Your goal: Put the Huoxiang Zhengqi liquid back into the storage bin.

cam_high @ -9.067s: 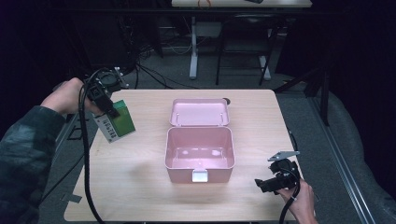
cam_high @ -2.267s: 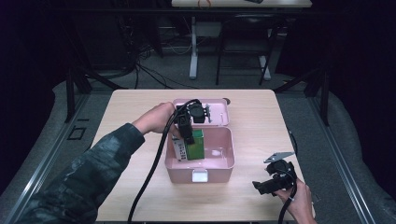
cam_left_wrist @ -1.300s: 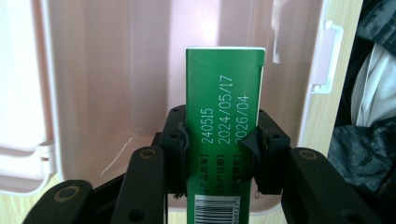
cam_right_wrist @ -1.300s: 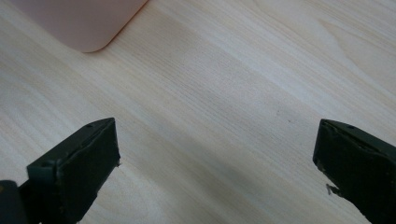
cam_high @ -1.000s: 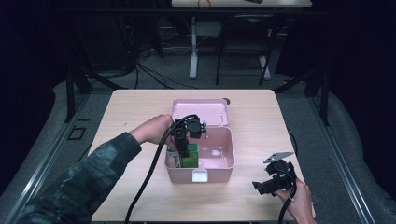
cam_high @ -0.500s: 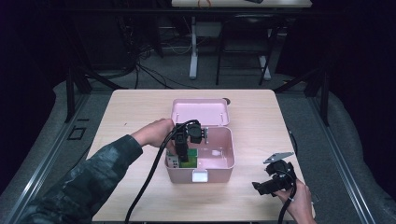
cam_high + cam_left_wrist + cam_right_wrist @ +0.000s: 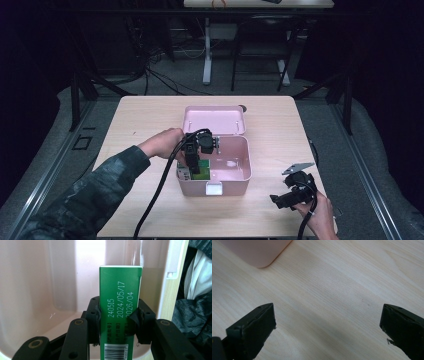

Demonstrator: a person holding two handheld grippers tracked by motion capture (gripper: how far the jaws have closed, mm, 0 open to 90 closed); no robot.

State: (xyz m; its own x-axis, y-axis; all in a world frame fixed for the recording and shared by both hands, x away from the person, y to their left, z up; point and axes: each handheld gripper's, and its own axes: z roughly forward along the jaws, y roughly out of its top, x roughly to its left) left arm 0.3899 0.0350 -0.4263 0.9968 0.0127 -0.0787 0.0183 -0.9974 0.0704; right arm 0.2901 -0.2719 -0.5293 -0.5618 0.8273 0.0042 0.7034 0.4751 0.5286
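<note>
A green carton (image 7: 120,307) with printed dates stands upright between the jaws of my left gripper (image 7: 117,317), which is shut on it. In the high view the left gripper (image 7: 196,162) reaches down into the left part of the open pink box (image 7: 240,172), and the green carton (image 7: 201,170) sits low inside it. The box's lid (image 7: 214,120) lies folded back behind it. My right gripper (image 7: 286,200) rests near the table's front right, open, with bare wood between its fingertips (image 7: 254,325).
A light wooden table (image 7: 145,125) carries the box; its left side and back right are bare. One corner of the pink box (image 7: 262,252) shows in the right gripper view. Dark floor, table legs and cables lie beyond the far edge.
The left gripper has lowered the green carton deeper into the left part of the pink box over the last second. The right gripper has stayed where it was.
</note>
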